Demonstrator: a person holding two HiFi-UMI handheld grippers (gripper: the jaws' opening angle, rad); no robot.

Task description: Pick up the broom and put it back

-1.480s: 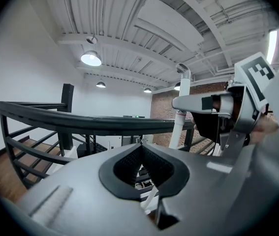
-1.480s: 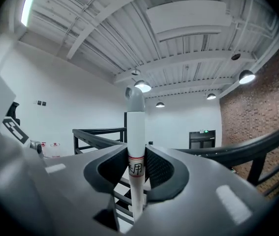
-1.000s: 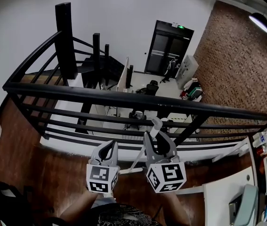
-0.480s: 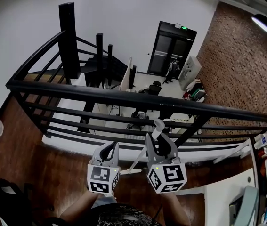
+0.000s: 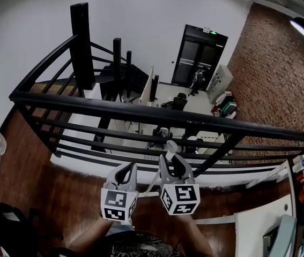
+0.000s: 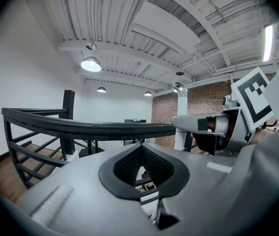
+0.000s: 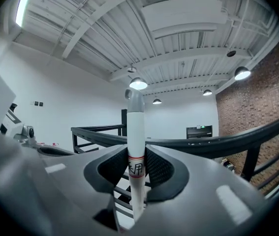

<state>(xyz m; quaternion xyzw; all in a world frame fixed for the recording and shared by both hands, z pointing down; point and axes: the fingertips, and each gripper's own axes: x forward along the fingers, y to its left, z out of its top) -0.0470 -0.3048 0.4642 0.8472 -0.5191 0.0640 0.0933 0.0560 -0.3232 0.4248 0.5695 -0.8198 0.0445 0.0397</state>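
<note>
While the right gripper [image 7: 136, 171] is clamped on the white broom [image 7: 135, 127] handle, which runs upright between its pads and rises past its tips, the left gripper [image 6: 140, 149] just beside it has its jaws together, empty, facing the railing [image 5: 141, 111].

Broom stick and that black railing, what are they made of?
The broom stick is white, smooth and a bit shiny, with a grey cap on top. It could be painted metal or plastic; the look can't settle which. The railing looks like metal painted black with a dull sheen: its bars are thin, straight and joined into one frame.
</note>
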